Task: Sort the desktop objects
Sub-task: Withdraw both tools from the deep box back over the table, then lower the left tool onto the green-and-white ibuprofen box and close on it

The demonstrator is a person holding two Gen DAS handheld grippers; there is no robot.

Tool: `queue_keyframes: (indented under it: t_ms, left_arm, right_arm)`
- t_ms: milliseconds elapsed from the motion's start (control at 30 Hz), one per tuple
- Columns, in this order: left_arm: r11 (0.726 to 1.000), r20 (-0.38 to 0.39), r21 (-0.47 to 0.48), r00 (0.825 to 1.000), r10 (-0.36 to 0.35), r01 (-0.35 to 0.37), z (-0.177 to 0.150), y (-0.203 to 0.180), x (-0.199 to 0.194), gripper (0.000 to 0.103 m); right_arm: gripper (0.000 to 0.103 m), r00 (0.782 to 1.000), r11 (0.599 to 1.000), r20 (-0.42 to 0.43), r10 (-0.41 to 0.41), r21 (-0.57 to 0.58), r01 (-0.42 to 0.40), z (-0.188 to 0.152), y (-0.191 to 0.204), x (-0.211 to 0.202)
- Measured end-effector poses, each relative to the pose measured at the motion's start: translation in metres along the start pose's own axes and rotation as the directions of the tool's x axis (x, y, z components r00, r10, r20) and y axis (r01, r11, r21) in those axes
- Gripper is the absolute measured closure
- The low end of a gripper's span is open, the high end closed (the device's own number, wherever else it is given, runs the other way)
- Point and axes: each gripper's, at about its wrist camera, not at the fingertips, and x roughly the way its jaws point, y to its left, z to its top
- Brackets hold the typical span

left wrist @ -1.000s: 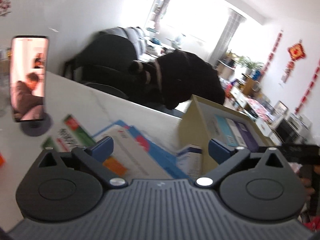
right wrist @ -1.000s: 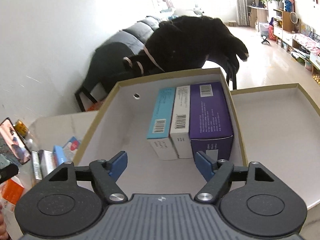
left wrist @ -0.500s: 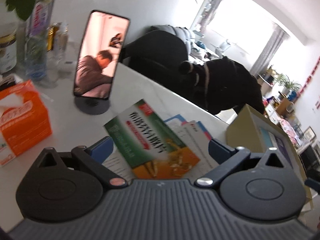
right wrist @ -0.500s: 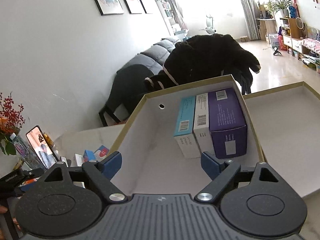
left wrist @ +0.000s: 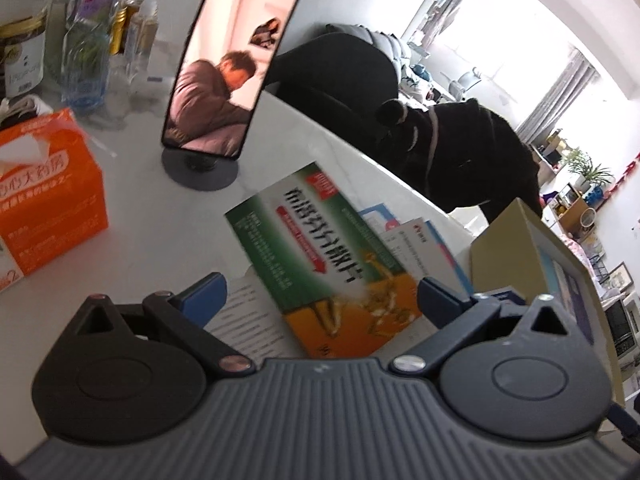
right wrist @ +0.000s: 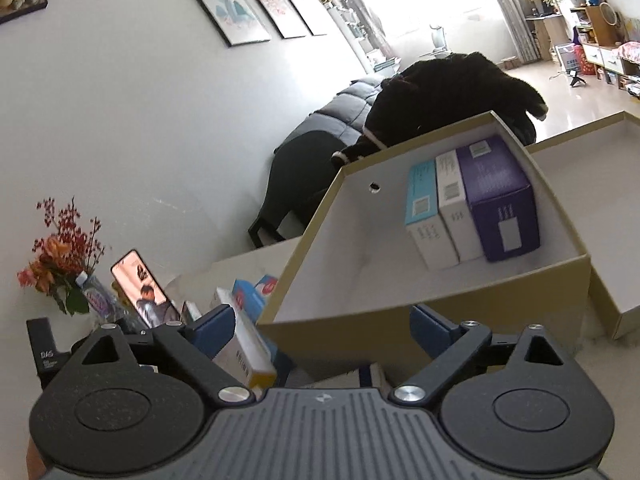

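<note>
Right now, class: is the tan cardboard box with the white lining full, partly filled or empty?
Partly filled. The tan cardboard box holds three packs standing side by side against one wall: light blue, white and purple. The remaining floor is bare.

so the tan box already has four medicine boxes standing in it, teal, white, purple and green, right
Not quite: the tan box holds three, the teal box, white box and purple box, as the right wrist view shows. The green box lies outside, on the pile of boxes on the table.
</note>
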Motion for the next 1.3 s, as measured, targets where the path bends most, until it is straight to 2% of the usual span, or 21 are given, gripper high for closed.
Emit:
queue_keyframes:
  t_ms: [133,267,433,633,800,1000,1167,1300]
  left_arm:
    - [0.999,-0.016,-0.035,1.0,0.025,-0.026,0.0,0.008,0.006,0.0]
    - [0.998,-0.032,-0.053,0.999,0.018,-0.02,0.004,0.006,0.014,0.0]
    - [0.999,-0.048,-0.019,0.999,0.026,-0.027,0.011,-0.005,0.03,0.0]
    - [0.999,-0.054,-0.024,0.998,0.028,-0.029,0.023,-0.01,0.048,0.0]
    - [0.998,-0.04,-0.002,0.997,0.065,-0.065,0.028,-0.014,0.057,0.0]
    - [0.996,-0.044,-0.019,0.996,0.084,-0.085,0.029,-0.009,0.065,0.0]
    - [0.997,-0.056,-0.047,0.997,0.053,-0.056,0.027,-0.003,0.068,0.0]
    - [0.999,-0.036,-0.045,0.999,0.027,-0.029,0.024,-0.002,0.064,0.009]
  right_arm:
    - [0.008,1.0,1.0,-0.008,-0.005,-0.013,0.005,-0.003,0.008,0.006]
    - [0.007,1.0,1.0,-0.02,0.011,-0.02,-0.011,-0.005,0.014,0.013]
    - [0.007,0.999,0.999,-0.049,0.009,-0.033,-0.011,-0.006,0.02,0.022]
    - [0.005,0.998,0.999,-0.054,0.011,-0.039,-0.013,0.002,0.024,0.029]
    - [0.006,0.998,0.997,-0.048,0.028,-0.071,-0.032,0.005,0.034,0.032]
    - [0.006,0.997,0.994,-0.063,0.042,-0.102,-0.048,0.005,0.044,0.041]
    - [0.006,0.997,0.994,-0.068,0.045,-0.101,-0.051,0.005,0.045,0.046]
    - [0.006,0.996,0.994,-0.071,0.05,-0.097,-0.056,0.004,0.048,0.046]
